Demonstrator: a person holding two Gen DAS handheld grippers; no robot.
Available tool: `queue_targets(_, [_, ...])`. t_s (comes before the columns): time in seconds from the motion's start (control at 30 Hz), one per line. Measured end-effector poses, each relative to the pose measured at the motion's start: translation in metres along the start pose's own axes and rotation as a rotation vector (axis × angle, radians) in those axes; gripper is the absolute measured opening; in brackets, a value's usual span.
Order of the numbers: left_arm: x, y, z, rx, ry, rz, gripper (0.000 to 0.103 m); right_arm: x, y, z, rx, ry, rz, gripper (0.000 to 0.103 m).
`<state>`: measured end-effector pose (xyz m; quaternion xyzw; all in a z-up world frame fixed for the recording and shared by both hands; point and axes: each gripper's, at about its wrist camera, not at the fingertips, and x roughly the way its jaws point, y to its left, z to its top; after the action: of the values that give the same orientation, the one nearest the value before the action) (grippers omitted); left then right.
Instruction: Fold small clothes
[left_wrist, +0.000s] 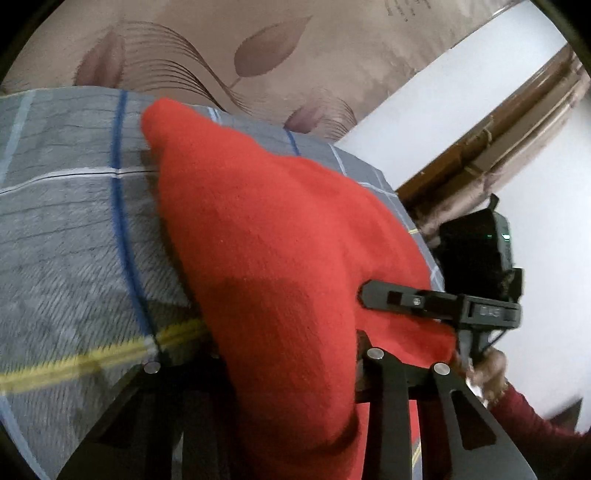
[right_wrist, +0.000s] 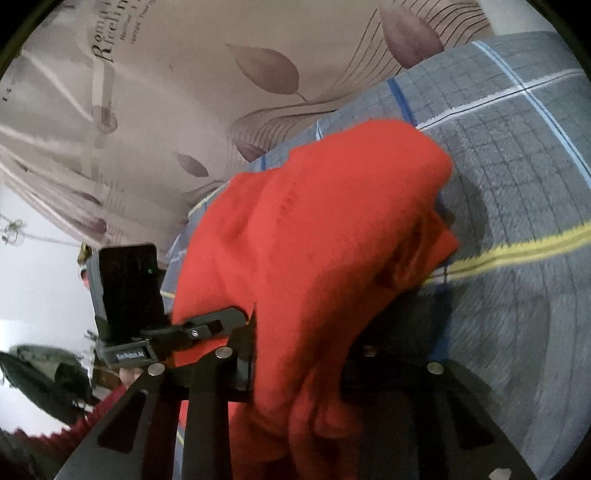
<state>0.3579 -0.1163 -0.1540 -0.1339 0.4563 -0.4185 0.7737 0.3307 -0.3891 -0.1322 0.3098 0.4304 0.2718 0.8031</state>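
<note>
A small red knit garment (left_wrist: 266, 236) is lifted off the grey checked bedsheet (left_wrist: 66, 229), its far end hanging toward the sheet. My left gripper (left_wrist: 295, 373) is shut on the near edge of the garment, which drapes over its fingers. My right gripper (left_wrist: 373, 295) grips the same edge just to the right. In the right wrist view the red garment (right_wrist: 325, 236) hangs over my right gripper (right_wrist: 299, 369), which is shut on it, and my left gripper (right_wrist: 236, 317) bites the cloth at the left. The fingertips are hidden in cloth.
The bedsheet (right_wrist: 517, 177) has blue, white and yellow stripes. A beige curtain with leaf print (left_wrist: 258, 55) hangs behind the bed. A white wall (left_wrist: 461, 92) and wooden frame (left_wrist: 498, 136) lie to the right.
</note>
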Motion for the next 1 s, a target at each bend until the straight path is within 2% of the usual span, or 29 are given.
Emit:
queue_targets(0.2, [-0.046, -0.024, -0.018, 0.026, -0.056, 0.057, 0.035, -0.013, 0.042, -0.023, 0.008, -0.044, 0.039, 0.027])
queue_targets(0.33, [-0.084, -0.034, -0.038, 0.032, -0.078, 0.09, 0.035, -0.015, 0.087, -0.045, -0.032, -0.048, 0.045, 0.027])
queue_targets(0.47, [-0.123, -0.039, -0.063, 0.032, -0.092, 0.116, 0.035, -0.017, 0.121, -0.073, -0.073, -0.05, 0.06, 0.027])
queue_targets(0.7, [-0.18, -0.058, -0.119, 0.086, -0.132, 0.209, 0.035, -0.018, 0.168, -0.127, -0.154, -0.039, 0.079, 0.027])
queue_targets(1.0, [-0.206, -0.072, -0.166, 0.152, -0.161, 0.306, 0.035, -0.017, 0.196, -0.17, -0.218, -0.018, 0.05, 0.027])
